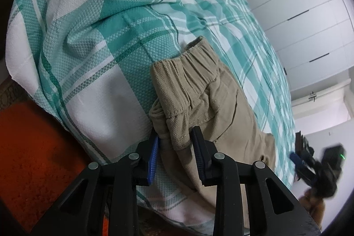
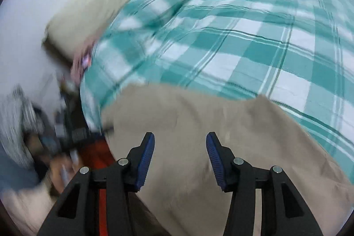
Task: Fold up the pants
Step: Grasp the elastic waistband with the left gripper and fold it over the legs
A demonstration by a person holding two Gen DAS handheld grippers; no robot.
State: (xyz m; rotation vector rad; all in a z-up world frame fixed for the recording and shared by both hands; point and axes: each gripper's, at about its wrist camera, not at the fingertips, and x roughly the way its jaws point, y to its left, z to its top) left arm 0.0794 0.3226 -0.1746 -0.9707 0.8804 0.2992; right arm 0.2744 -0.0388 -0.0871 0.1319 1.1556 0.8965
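On the bed's teal-and-white checked woven cover (image 1: pixel 93 81), the khaki cotton pants with the gathered elastic waistband (image 1: pixel 199 94) lie near the edge. The left gripper (image 1: pixel 174 147) is clamped on a bunched fold of them, probably to anchor the cloth. The right gripper (image 2: pixel 180 154) hovers released above the tan fabric, likely seeking another hold.

Tan pants (image 1: pixel 199 90) partly folded, elastic waistband bunched, lying on bed.
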